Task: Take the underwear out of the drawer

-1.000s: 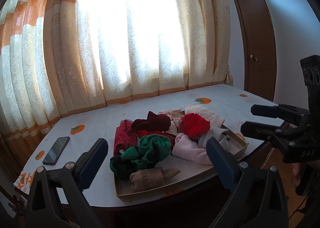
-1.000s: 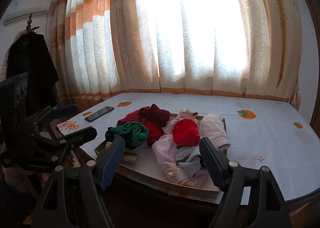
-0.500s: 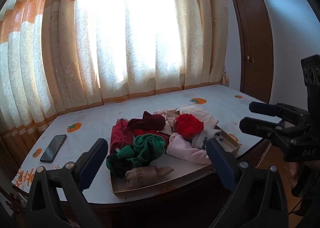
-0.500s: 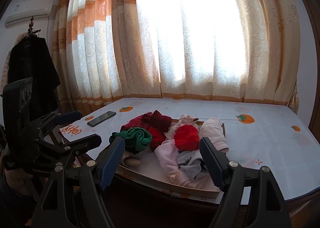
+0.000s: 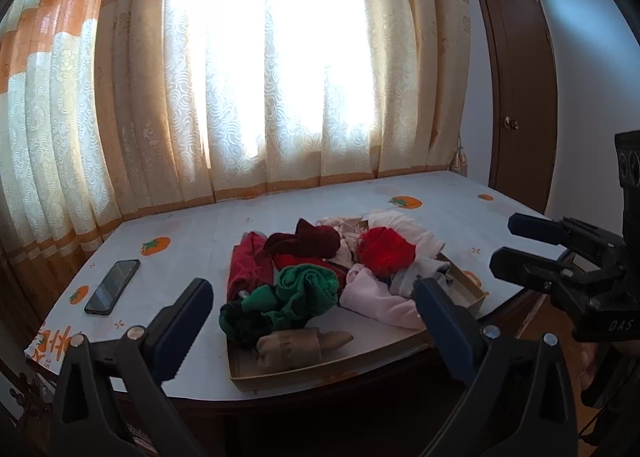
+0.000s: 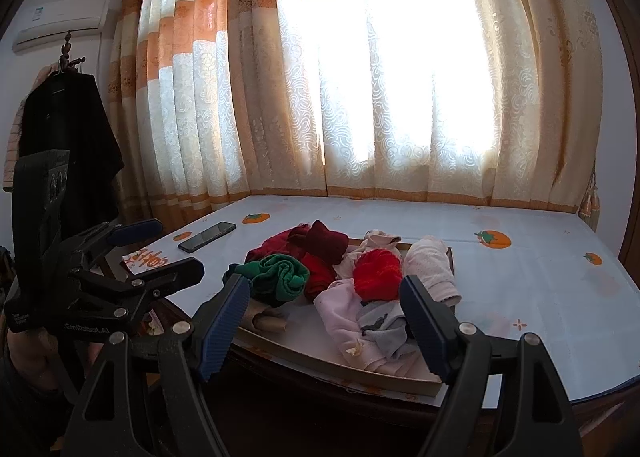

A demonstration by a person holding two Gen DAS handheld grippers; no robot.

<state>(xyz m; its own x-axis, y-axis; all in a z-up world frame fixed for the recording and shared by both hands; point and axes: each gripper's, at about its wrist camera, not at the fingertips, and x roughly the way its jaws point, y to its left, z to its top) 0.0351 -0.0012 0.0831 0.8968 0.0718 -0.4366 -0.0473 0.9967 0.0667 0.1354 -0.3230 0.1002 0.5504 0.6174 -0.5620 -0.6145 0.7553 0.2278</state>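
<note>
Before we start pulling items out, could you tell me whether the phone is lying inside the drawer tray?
No, the phone lies on the tablecloth, left of the drawer tray.

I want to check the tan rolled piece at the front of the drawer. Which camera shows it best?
The left wrist view: the tan roll lies whole and unblocked near the drawer's front wall. In the right wrist view the roll is mostly hidden behind a finger of the right claw.
</note>
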